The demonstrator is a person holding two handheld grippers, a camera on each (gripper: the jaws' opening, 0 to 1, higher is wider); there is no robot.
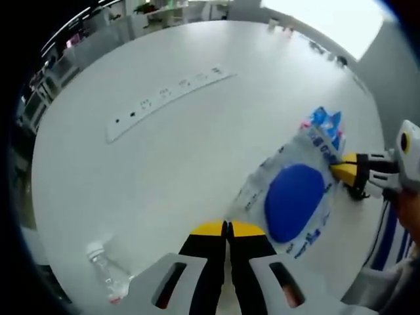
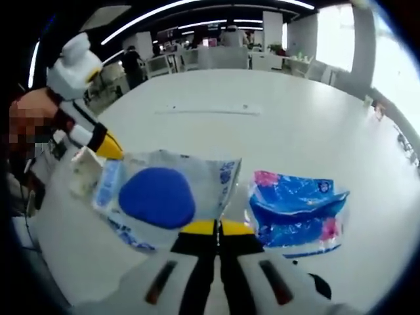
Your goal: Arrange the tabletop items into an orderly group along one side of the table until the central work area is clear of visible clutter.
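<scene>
A clear plastic bag [image 1: 295, 197] with a round blue pad inside lies on the white table [image 1: 164, 157]. My left gripper [image 1: 227, 225] is shut, its yellow tips pinching the bag's near corner. In the right gripper view that gripper [image 2: 113, 151] meets the bag [image 2: 157, 193] at its left corner. My right gripper [image 2: 216, 226] is shut on the bag's near edge, and it appears at the bag's right side [image 1: 344, 172] in the left gripper view. A blue printed packet [image 2: 298, 210] lies flat just beside the bag, also visible beyond it [image 1: 326, 123].
A small clear water bottle [image 1: 105, 272] lies near the table edge to my lower left. A long white socket strip [image 1: 170, 92] runs across the table's middle [image 2: 210, 110]. Small items sit at the far edge [image 1: 325, 52]. Office desks stand behind.
</scene>
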